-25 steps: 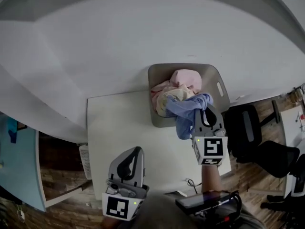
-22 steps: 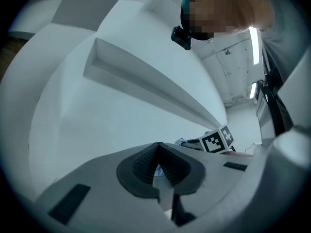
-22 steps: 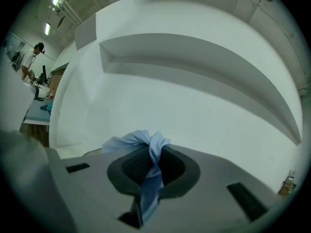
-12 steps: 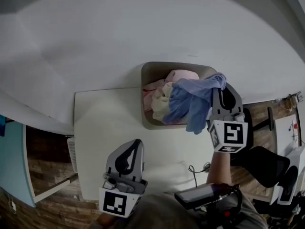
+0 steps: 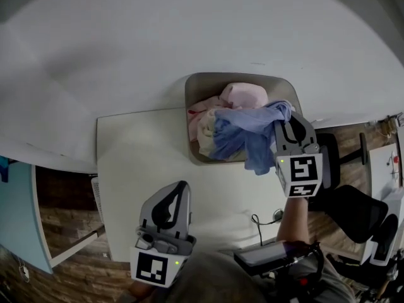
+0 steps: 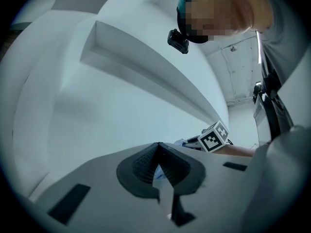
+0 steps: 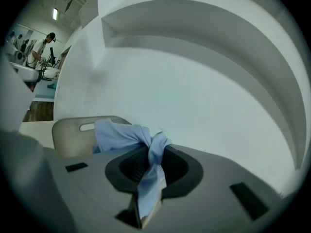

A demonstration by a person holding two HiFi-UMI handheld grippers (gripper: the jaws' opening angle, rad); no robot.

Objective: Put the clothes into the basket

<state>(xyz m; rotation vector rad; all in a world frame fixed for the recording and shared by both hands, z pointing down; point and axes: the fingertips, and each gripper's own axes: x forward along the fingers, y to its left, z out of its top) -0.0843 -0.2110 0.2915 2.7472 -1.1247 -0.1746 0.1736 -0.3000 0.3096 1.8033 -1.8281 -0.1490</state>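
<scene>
White tabletop (image 5: pixel 158 163) against a pale wall, wood floor showing at the lower edges of the head view. Grey basket (image 5: pixel 201 87) sits at the table's far edge, upper centre of the frame, already loaded with a pink garment (image 5: pixel 247 96) and a cream garment (image 5: pixel 205 128). Blue garment (image 5: pixel 243 131) lies draped across the top of that pile, its tail spilling over the basket's near rim toward the right. One end is bunched in the right gripper (image 5: pixel 282 120), just at the basket's right side. Right gripper view: the cloth runs through the narrow slot between the jaws and the pads pinch it, though the jaws have just been opening a little; the hold looks to be loosening, not let go. Left gripper (image 5: pixel 182 191) hovers over the table, lower left of centre, well apart from the basket, its jaws clenched together on nothing. Judgement: the step in hand is the drop of the blue piece into the basket. Next move calls for parting the right jaws fully so the cloth falls free, then perhaps nudging the hanging tail inside the rim. No other loose clothes seen on the table.
</scene>
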